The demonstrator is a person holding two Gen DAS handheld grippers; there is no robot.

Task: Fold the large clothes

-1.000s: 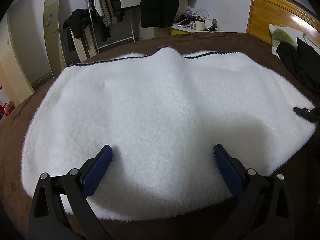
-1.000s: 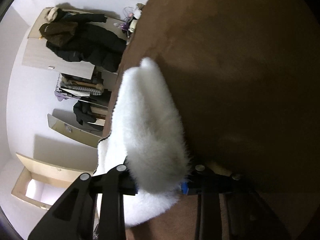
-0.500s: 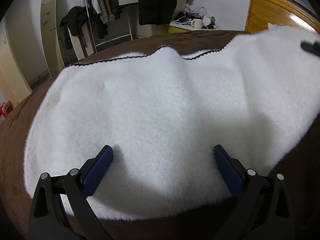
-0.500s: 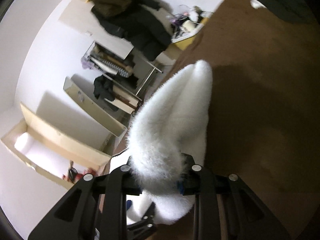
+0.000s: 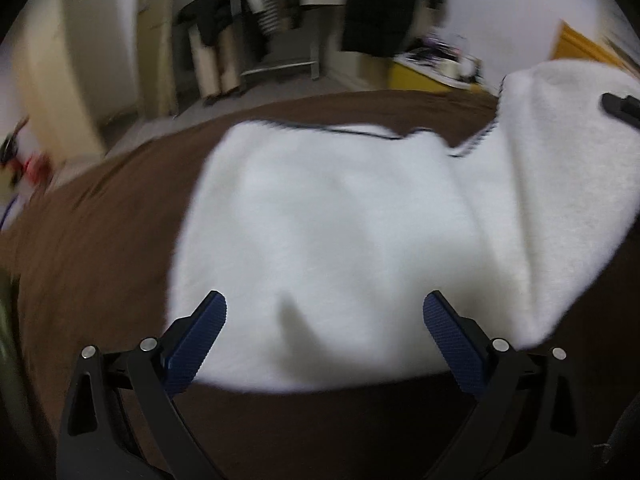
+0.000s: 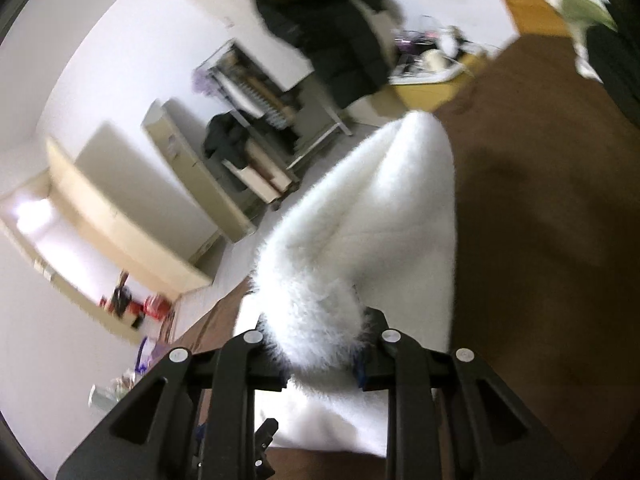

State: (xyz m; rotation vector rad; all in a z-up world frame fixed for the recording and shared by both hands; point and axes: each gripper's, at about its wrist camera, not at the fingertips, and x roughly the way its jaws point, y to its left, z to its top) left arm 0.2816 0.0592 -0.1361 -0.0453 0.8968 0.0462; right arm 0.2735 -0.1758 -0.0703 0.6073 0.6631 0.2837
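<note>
Right wrist view shows the white fleecy garment [image 6: 360,240] pinched at one end between the closed jaws of the right gripper [image 6: 320,352] and raised off the brown bed [image 6: 540,240], its pile bunched thick at the grip. In the left wrist view the rest of the garment [image 5: 340,240] lies flat on the bed, its right end lifted into a standing flap, with the tip of the right gripper [image 5: 620,110] at the frame's right edge. The left gripper [image 5: 324,308] hovers over the near hem, jaws wide apart and holding nothing.

To fold well, I judge the raised end should be carried leftward across the flat body and laid down level, edges matched to the dark-trimmed far hem. The free gripper could pin the near hem so the fleece does not drag. The grip looks bulky, so a slow release should keep the fold from springing back.
</note>
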